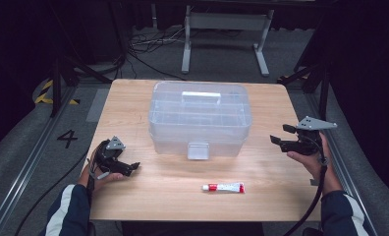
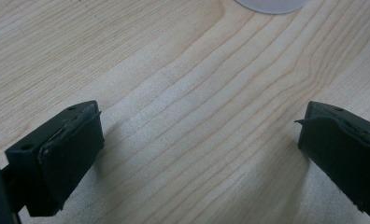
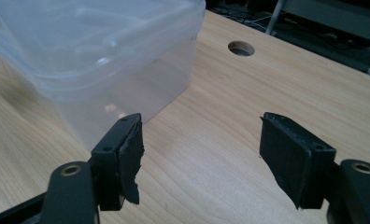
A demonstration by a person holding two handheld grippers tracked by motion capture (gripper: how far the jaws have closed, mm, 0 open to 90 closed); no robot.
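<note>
Nearest the person, a small red-and-white tube (image 1: 224, 187) lies flat on the wooden surface (image 1: 133, 105), between the two hands. Left claw (image 1: 128, 168) rests low on the wood, jaws spread and empty. Right claw (image 1: 280, 137) hovers beside the clear plastic box (image 1: 200, 118), jaws likewise spread. Farther back, the box stands shut, centred.

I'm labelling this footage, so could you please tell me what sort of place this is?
Probably a lab or recording studio: a bare wooden table fenced by dark curtains, loose cables on grey carpet, and hazard tape on the floor.
</note>
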